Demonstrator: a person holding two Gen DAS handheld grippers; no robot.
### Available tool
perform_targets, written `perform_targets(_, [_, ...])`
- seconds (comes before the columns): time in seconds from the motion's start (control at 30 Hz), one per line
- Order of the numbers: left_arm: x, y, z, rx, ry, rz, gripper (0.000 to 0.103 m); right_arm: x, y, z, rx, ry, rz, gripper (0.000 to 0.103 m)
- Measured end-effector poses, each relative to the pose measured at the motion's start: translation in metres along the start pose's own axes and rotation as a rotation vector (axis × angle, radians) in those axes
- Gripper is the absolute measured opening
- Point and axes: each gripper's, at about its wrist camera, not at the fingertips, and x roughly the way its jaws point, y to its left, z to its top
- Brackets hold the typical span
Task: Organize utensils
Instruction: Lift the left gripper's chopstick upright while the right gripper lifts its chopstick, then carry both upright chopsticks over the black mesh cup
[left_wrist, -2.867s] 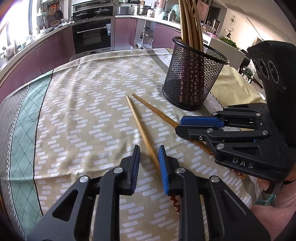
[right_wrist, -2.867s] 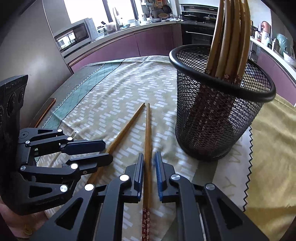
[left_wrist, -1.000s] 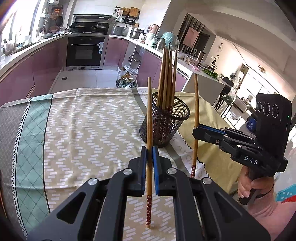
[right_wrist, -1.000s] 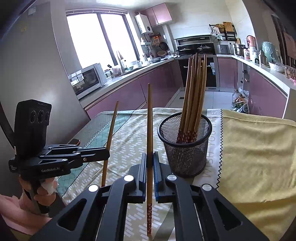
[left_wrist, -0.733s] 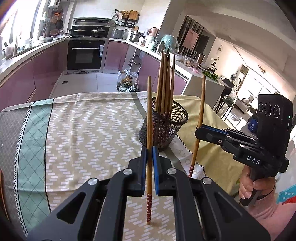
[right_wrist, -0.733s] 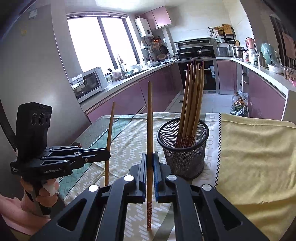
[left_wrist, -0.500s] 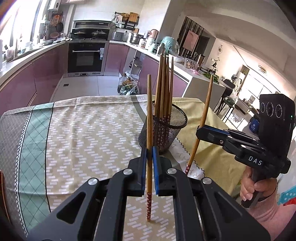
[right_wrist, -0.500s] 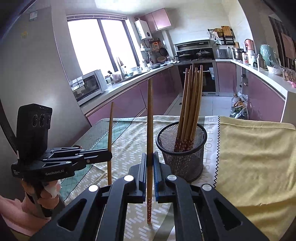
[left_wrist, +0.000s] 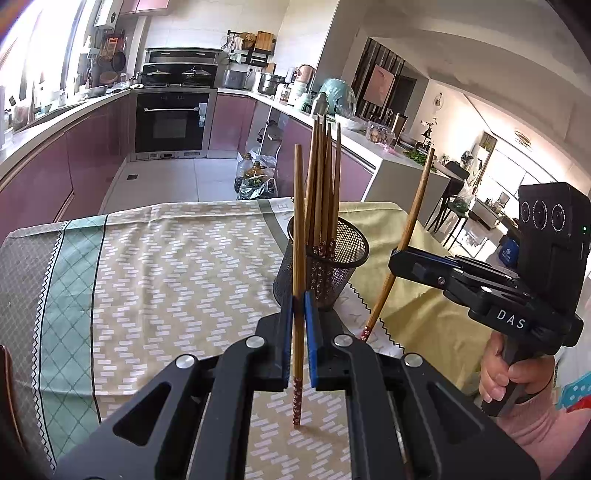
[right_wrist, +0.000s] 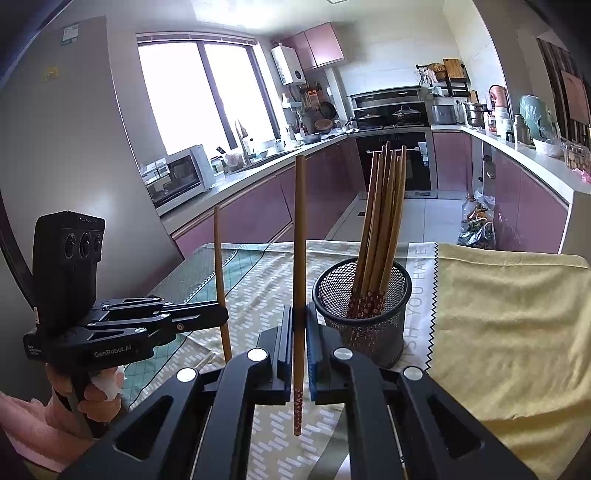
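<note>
My left gripper (left_wrist: 298, 306) is shut on a wooden chopstick (left_wrist: 297, 236) held upright above the table, patterned end down. My right gripper (right_wrist: 298, 319) is shut on a second chopstick (right_wrist: 298, 236), also upright. Each gripper shows in the other's view: the right one (left_wrist: 397, 258) with its tilted chopstick (left_wrist: 410, 225), the left one (right_wrist: 221, 314) with its chopstick (right_wrist: 218, 258). A black mesh holder (left_wrist: 325, 266) with several chopsticks stands just beyond both grippers; it also shows in the right wrist view (right_wrist: 364, 310).
The table has a patterned beige and green cloth (left_wrist: 166, 273) and a yellow cloth (right_wrist: 509, 314) on the right side. Kitchen counters and an oven (left_wrist: 171, 122) lie beyond the table's far edge.
Both grippers have lifted their chopsticks from flat on the cloth to upright and raised them. Over the last second the right gripper's chopstick has tilted and the holder sits a little farther off.
</note>
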Motion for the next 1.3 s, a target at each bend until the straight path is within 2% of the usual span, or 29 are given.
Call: perform_targets(1.3, [-0.013, -0.010, 0.015, 0.029, -0.048, 0.003, 0.007, -0.004, 0.004, 0.011, -0.021, -0.037, -0.010, 0.006])
